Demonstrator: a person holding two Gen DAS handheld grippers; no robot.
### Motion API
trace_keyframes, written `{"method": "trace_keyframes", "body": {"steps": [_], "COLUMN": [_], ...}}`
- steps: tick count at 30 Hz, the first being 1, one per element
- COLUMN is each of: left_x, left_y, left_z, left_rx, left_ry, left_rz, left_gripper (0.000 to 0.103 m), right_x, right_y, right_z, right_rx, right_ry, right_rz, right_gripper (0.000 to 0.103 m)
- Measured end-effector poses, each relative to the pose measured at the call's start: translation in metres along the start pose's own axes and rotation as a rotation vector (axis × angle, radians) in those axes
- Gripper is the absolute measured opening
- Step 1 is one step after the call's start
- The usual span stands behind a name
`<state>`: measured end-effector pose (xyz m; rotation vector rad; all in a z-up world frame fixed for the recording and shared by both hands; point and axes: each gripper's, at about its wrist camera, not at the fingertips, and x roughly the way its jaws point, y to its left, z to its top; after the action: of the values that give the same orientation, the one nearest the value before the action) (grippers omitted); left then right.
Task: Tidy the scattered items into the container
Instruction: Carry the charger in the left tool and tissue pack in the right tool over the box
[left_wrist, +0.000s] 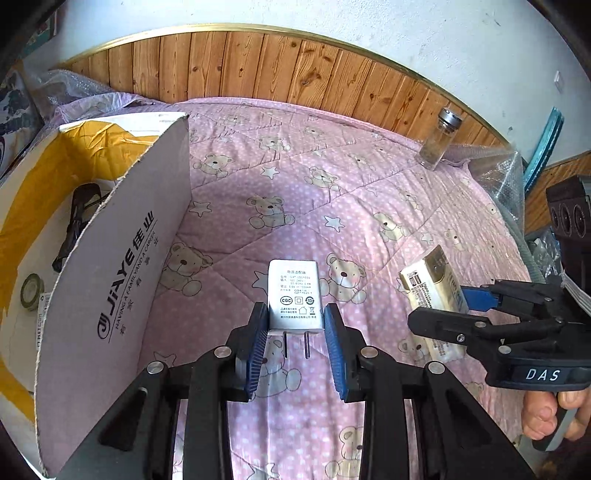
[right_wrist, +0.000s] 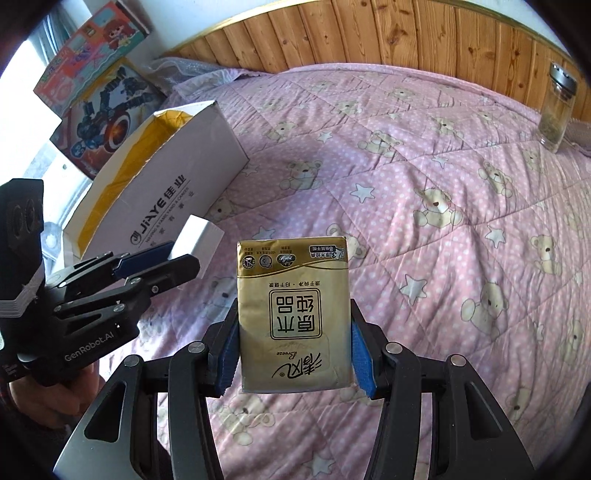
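1. Box (left_wrist: 110, 280): open white carton standing on the pink quilt (left_wrist: 295, 206), to the left of both grippers. Inside lie a tape roll (left_wrist: 32, 291) and a dark object (left_wrist: 79, 218) of uncertain kind; these count as tidied.
2. Left gripper (left_wrist: 295, 332): blue pads clamped on the sides of a white charger (left_wrist: 293, 295), prongs pointing back toward the camera. The charger is held above the quilt, just right of the box wall, not yet inside.
3. Right gripper (right_wrist: 293, 350): jaws closed on a gold tissue pack (right_wrist: 293, 317), held upright over the quilt and farther from the box than the charger.
4. Bottle (left_wrist: 439, 138): glass, metal cap, standing at the far edge of the quilt near the wooden headboard (left_wrist: 295, 70), well apart from the box and untouched.
5. Progress, as judged: roughly half done. Two items are in the box, two are in hand awaiting release over it, and the bottle remains to be fetched if it belongs to the set.
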<state>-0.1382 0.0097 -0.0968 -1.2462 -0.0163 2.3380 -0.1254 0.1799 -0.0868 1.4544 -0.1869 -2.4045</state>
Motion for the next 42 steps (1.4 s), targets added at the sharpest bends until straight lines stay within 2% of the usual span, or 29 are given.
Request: {"method": "trace_keyframes", "body": {"steps": [12,19,30,42], "left_x": [-0.068,-0.106,-0.150,-0.171], "left_y": [0.014,0.034,0.081,0.145], "left_z": [-0.016,-0.023,-0.030,-0.014], "left_rx": [-0.017,-0.048,-0.121,-0.194], "left_ry": [-0.095,-0.156,-0.224,-0.267], "left_rz": [-0.069,-0.102,-0.129,-0.074], "left_gripper": [0.032,0.032,0.032,0.032], "right_x": [-0.034,-0.043,-0.047,-0.032], "right_y": [0.062,0.104,0.160,0.207], "right_z": [-0.027,-0.028,-0.017,0.022], "right_rx": [-0.010,-0.045,-0.109,-0.195], "right_ry": [-0.052,-0.077,-0.101,-0.102], "right_rz": [-0.005,-0.002,0.011,0.041], "right_gripper": [0.054,0.054,0.054,0.054]}}
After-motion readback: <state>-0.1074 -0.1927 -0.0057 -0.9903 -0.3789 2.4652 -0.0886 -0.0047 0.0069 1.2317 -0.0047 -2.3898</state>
